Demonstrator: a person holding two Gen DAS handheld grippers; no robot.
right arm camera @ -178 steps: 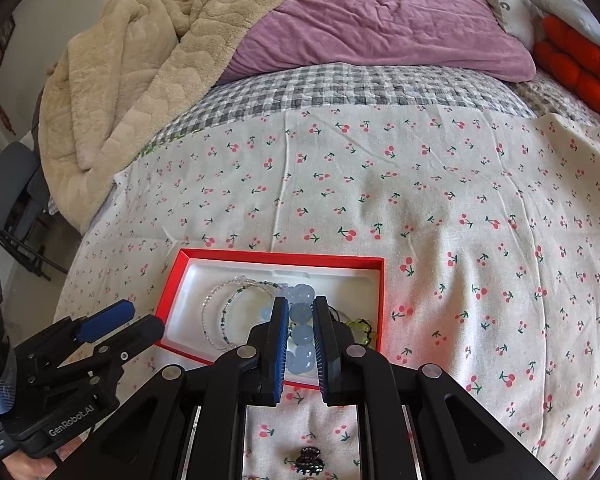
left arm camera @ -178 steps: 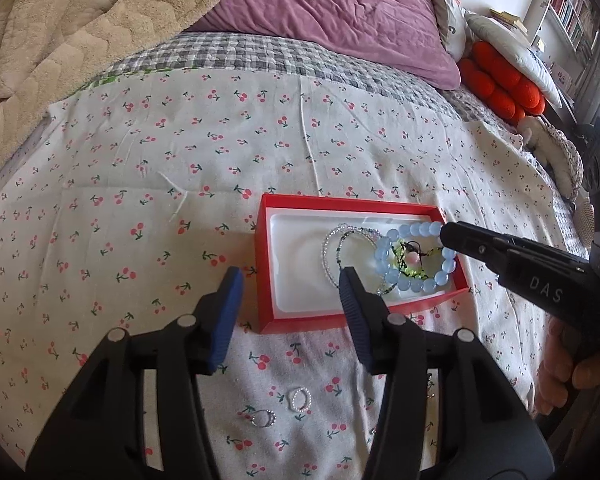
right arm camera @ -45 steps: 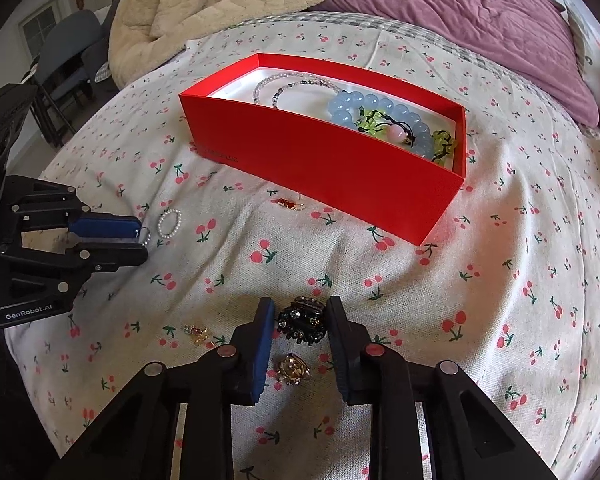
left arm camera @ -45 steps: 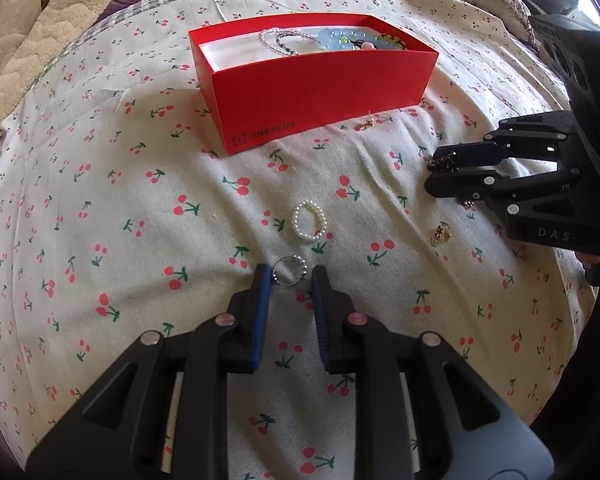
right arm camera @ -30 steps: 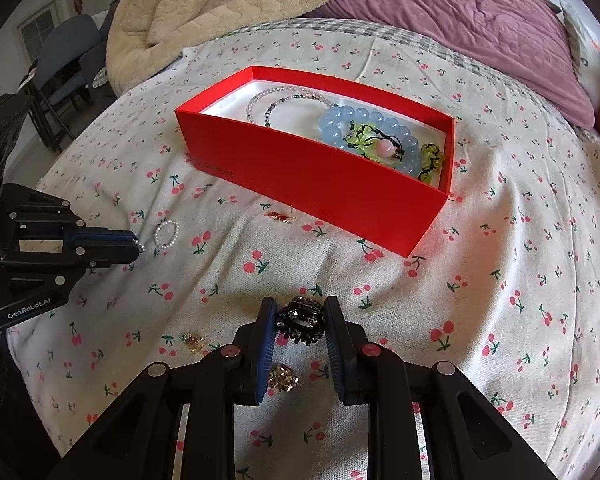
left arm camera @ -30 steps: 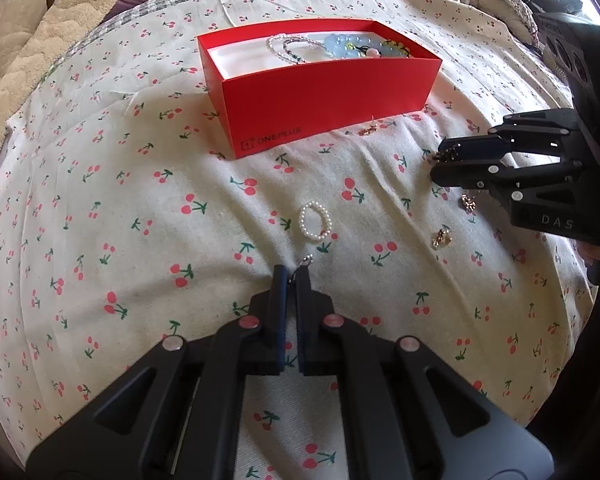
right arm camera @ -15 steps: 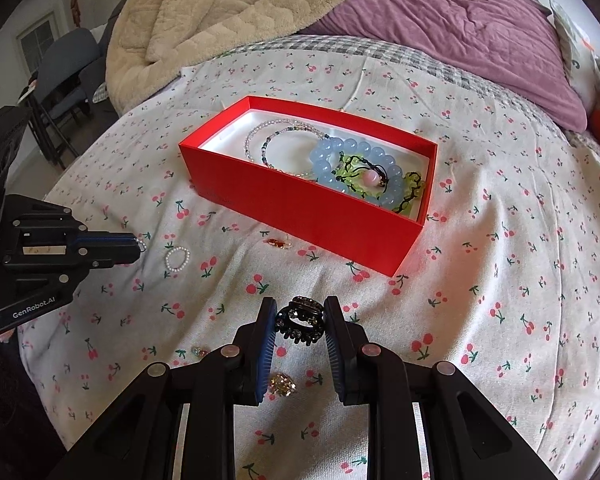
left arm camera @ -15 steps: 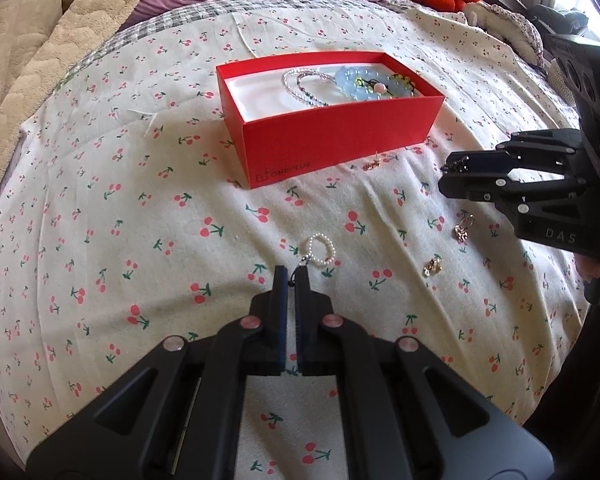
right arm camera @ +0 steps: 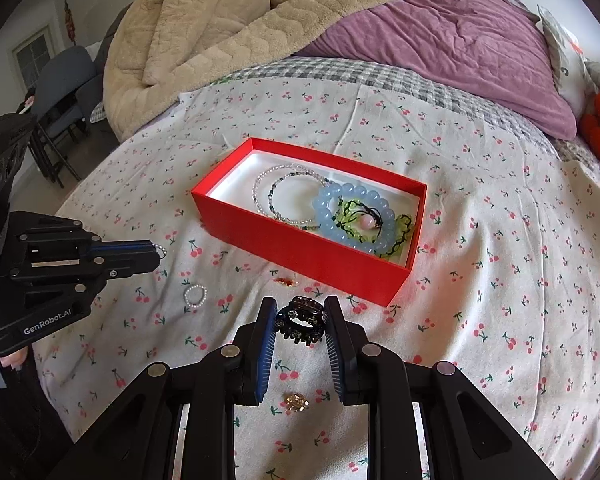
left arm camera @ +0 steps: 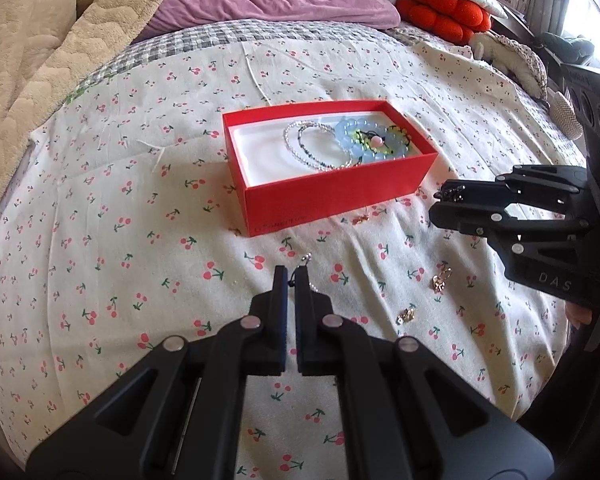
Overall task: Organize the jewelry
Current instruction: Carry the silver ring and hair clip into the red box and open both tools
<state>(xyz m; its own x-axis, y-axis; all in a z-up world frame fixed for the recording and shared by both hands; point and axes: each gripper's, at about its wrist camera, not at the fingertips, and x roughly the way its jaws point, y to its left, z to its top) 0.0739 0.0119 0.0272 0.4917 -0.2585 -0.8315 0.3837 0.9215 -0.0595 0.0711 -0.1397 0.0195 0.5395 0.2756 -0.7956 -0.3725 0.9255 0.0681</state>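
My left gripper [left arm camera: 291, 277] is shut on a small silver beaded ring [left arm camera: 306, 259], which pokes out past the fingertips above the cherry-print sheet. In the right wrist view the same gripper [right arm camera: 156, 254] hangs at the left with the ring [right arm camera: 161, 249] at its tip. My right gripper [right arm camera: 300, 314] is shut on a black claw hair clip [right arm camera: 300, 320], lifted off the sheet. Ahead stands the open red box [right arm camera: 300, 248] with a blue bead bracelet [right arm camera: 356, 216], clear bead bracelets [right arm camera: 284, 196] and a green one [right arm camera: 400, 232] inside. In the left wrist view the box [left arm camera: 332, 200] sits ahead, and the right gripper [left arm camera: 444, 200] is to its right.
Loose on the sheet lie a pearl ring [right arm camera: 195, 295], a gold earring [right arm camera: 296, 402] and a small red-gold piece [right arm camera: 286, 281]. Two gold earrings [left arm camera: 440, 282] [left arm camera: 407, 314] show in the left wrist view. A beige blanket [right arm camera: 204, 28] and purple duvet [right arm camera: 440, 36] lie behind the box.
The left gripper closed on the silver ring and both grippers rose off the sheet with their pieces. The box now shows from higher up, with more of its inside in sight.
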